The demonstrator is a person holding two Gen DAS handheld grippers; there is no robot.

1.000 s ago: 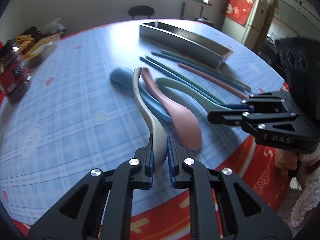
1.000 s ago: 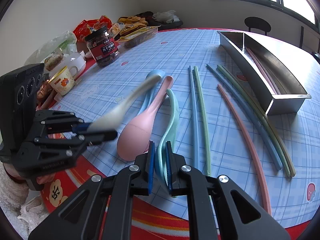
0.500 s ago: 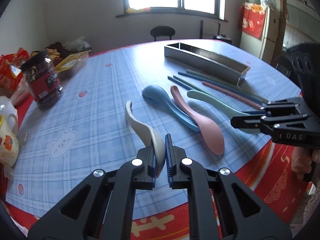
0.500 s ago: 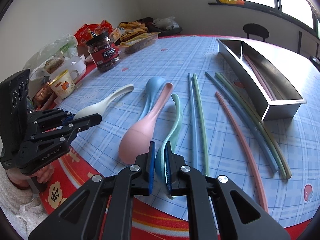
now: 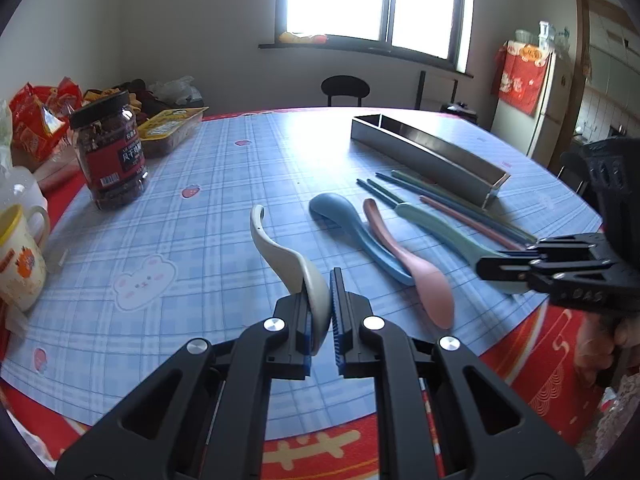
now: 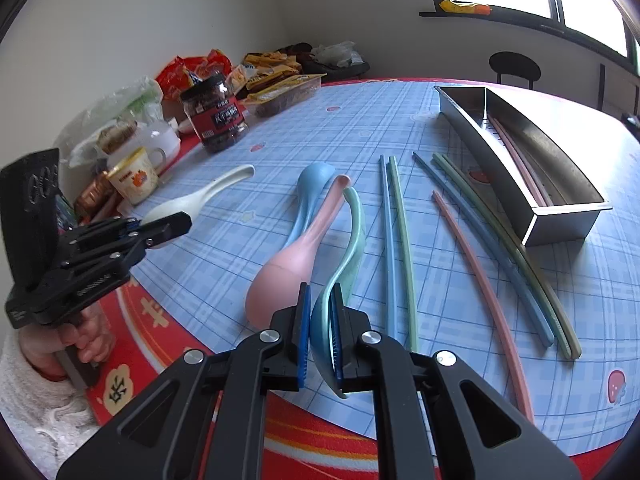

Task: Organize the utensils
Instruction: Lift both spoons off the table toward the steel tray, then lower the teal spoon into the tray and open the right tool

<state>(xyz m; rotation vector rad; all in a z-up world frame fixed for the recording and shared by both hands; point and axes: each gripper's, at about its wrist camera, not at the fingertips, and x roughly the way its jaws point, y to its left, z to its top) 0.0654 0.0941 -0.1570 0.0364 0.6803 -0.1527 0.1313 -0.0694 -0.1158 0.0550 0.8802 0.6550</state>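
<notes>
Left tongs (image 5: 318, 316) nearly closed, pinching bowl of cream spoon (image 5: 288, 256); handle points ahead, set apart from the others, probably for sorting. Right tongs (image 6: 320, 328) likewise clamp green spoon (image 6: 344, 248) by bowl. Pink spoon (image 6: 288, 264) just left of them; metal tray (image 6: 560, 216) far right.

Left gripper (image 5: 320, 312) and right gripper (image 6: 320, 332) each clamp something.

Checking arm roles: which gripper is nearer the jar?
Left. The left gripper, holding the white spoon, sits on the jar's side; the right gripper is farther, past the pink spoon.
</notes>
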